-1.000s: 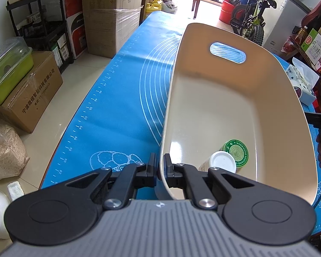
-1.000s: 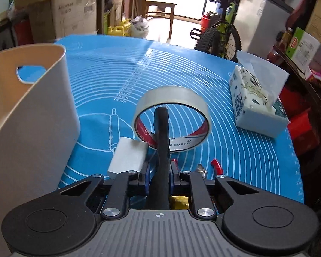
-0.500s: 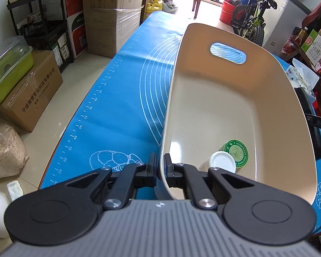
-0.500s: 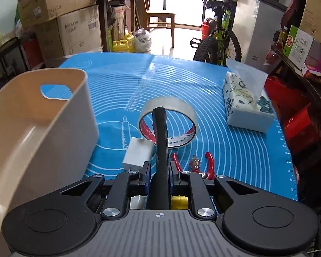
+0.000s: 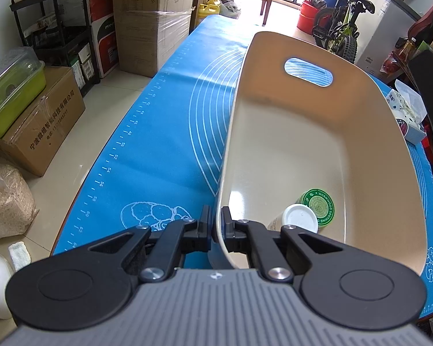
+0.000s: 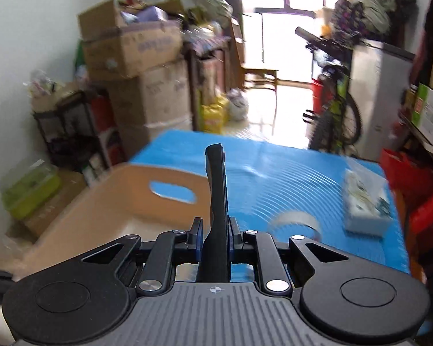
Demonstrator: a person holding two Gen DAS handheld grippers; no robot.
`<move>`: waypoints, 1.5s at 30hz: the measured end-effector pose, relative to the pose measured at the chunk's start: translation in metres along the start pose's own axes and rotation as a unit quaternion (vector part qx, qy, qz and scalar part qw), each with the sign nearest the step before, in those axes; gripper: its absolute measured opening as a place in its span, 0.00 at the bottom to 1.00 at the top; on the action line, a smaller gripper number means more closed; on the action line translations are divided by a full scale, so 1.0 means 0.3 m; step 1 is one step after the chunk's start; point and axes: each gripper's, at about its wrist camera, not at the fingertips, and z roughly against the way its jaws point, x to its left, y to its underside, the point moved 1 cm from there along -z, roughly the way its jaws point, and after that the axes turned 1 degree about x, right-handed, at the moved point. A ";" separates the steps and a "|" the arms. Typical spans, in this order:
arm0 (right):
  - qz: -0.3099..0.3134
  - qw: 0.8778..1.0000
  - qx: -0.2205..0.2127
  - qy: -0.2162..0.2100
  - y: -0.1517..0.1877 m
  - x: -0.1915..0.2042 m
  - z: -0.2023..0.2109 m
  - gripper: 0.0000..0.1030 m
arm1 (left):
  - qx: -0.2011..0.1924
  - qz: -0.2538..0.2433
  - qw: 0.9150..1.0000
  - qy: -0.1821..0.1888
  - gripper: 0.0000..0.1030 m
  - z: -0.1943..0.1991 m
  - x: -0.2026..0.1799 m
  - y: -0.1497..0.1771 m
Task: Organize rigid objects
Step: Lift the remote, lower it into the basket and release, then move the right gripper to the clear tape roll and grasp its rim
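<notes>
My left gripper point(image 5: 214, 227) is shut on the near rim of a beige bin point(image 5: 280, 150) standing on the blue mat point(image 5: 164, 132). Inside the bin lie a white-capped bottle point(image 5: 299, 218) and a green-lidded jar point(image 5: 317, 205). My right gripper point(image 6: 215, 230) is shut on a long black object point(image 6: 216, 190), held upright and lifted above the mat, beside the bin point(image 6: 106, 201). The black object also shows at the right edge of the left wrist view point(image 5: 430, 92). A tape roll point(image 6: 296, 220) lies on the mat below, blurred.
A tissue pack point(image 6: 363, 204) sits at the mat's right side, also seen in the left wrist view point(image 5: 407, 115). Cardboard boxes point(image 5: 153, 20), a black shelf rack point(image 5: 57, 28) and a bicycle point(image 5: 340, 31) surround the table. The mat's left edge drops to the floor.
My right gripper has risen and swung left toward the bin with the black object; the tape roll and white block dropped low or out of view. The left gripper has held still.
</notes>
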 end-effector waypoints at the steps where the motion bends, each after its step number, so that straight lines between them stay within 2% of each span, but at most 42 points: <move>1: 0.001 1.000 -0.004 -0.009 -0.011 0.029 -0.002 0.25 | 0.000 0.000 1.000 0.000 0.08 0.000 0.000 0.000; 5: 0.000 0.999 0.002 -0.043 -0.025 0.130 -0.037 0.25 | 0.000 0.000 1.000 0.000 0.07 0.000 0.000 0.000; 10: 0.013 0.997 0.041 -0.059 0.026 0.240 -0.114 0.25 | 0.000 0.000 1.000 0.000 0.08 0.000 0.000 0.000; 18: 0.006 0.994 0.100 -0.033 0.127 0.282 -0.232 0.25 | 0.000 0.000 1.000 0.001 0.08 0.001 -0.002 0.000; 24: 0.003 0.988 0.156 -0.007 0.194 0.281 -0.310 0.25 | 0.000 0.000 1.000 0.002 0.08 0.001 -0.002 0.000; 31: 0.013 0.979 0.203 -0.002 0.204 0.303 -0.362 0.26 | 0.000 0.000 1.000 0.001 0.08 0.001 -0.008 -0.001; 33: 0.010 0.980 0.198 0.001 0.203 0.303 -0.358 0.26 | 0.001 0.001 1.000 0.001 0.08 0.002 -0.008 -0.001; 34: 0.009 0.981 0.195 0.001 0.199 0.300 -0.355 0.31 | 0.000 0.001 1.000 0.002 0.08 0.002 -0.008 -0.001; 36: 0.004 0.982 0.189 -0.004 0.193 0.294 -0.346 0.35 | 0.000 0.000 1.000 0.001 0.08 0.003 -0.011 -0.002; 37: 0.000 0.983 0.184 -0.009 0.189 0.287 -0.338 0.41 | 0.000 0.001 1.000 0.001 0.08 0.004 -0.008 -0.002; 38: -0.003 0.984 0.178 -0.013 0.183 0.283 -0.330 0.44 | 0.000 0.002 1.000 0.002 0.08 0.004 -0.008 -0.002; 45: -0.023 0.994 0.104 -0.023 0.098 0.184 -0.200 0.58 | 0.000 0.002 1.000 0.002 0.08 0.005 -0.007 -0.003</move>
